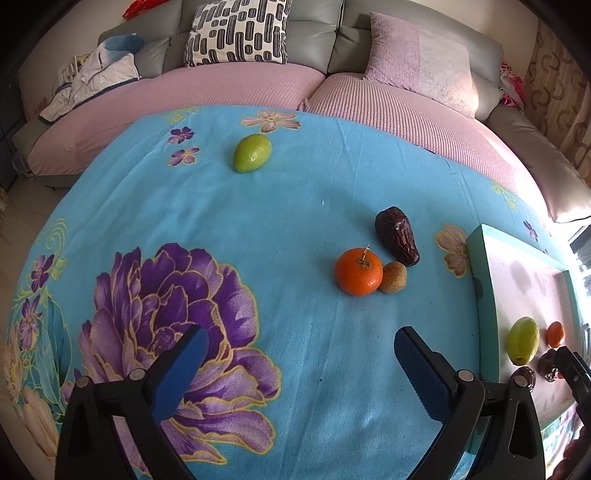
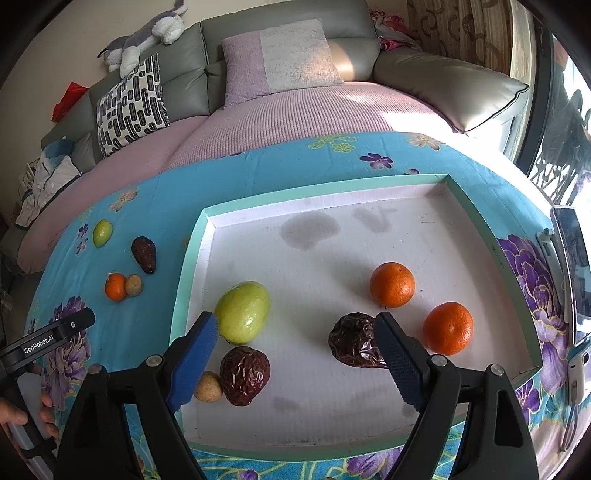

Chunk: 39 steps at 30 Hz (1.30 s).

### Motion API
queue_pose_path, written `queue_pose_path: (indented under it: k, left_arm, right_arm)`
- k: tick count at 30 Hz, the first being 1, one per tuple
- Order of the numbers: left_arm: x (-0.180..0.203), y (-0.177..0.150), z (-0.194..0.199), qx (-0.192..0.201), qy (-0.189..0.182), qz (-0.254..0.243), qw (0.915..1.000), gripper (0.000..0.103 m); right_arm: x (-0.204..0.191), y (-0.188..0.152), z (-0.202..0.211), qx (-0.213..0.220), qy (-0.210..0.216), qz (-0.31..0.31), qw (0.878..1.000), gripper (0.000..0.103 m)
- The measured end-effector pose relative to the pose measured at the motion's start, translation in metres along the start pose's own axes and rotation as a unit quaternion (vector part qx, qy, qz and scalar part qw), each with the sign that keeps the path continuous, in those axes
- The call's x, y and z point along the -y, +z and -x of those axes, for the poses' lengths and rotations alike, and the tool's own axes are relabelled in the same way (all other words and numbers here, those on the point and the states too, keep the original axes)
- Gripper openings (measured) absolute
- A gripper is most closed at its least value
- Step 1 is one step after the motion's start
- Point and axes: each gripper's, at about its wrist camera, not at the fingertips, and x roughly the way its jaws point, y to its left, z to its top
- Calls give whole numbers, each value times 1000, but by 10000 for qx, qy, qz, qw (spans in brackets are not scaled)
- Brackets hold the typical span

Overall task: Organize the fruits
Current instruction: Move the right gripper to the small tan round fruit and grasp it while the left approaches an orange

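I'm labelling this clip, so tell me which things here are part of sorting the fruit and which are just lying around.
Part of the job:
- tray
- green fruit
- orange
- date
- small brown fruit
- fruits already in the tray

Lying about:
- patterned cushion
- lilac pillow
- plush toy
- clothes

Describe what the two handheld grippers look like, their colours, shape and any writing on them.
Both the left gripper and the right gripper have black plastic frames with round silver pins at the joints, and two blue fingers with ribbed pads. The right wrist view shows white "GenRobot.AI" lettering on the left gripper's black body.
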Motion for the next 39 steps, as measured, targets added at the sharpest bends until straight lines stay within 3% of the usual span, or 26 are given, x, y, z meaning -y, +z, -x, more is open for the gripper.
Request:
queue_pose_path:
  k: [4,7,14,21,28,32,39]
  left_arm:
    - [-1,2,0,104,86,-55,9999,103]
    - [-3,5,-2,174,158,-51,9997,103]
    - [-9,13,-5,342,25,21,9994,103]
    - [-18,21,0,780,-294,220,9963,103]
    - [-24,36,-2,640,-873,308,9936,103]
    - [-27,42,-4,703,-594,154,9956,103]
    - [-46,55,-11,674,-554,244,9959,103]
  right_arm:
    - [-6,1,0,132,4,140,9998,87]
    - [-17,2,2,362,-188,370,9985,98]
    - [-42,4,4,627,-16,687,9957,98]
    - [-57,4,-3,559,204,698,9958,98]
    - [-72,10,-2,782,536,728,9928,98]
    - [-85,13,-5,817,554,843,9915,98]
    - [-108,22,-14,738,592,905,9914,98]
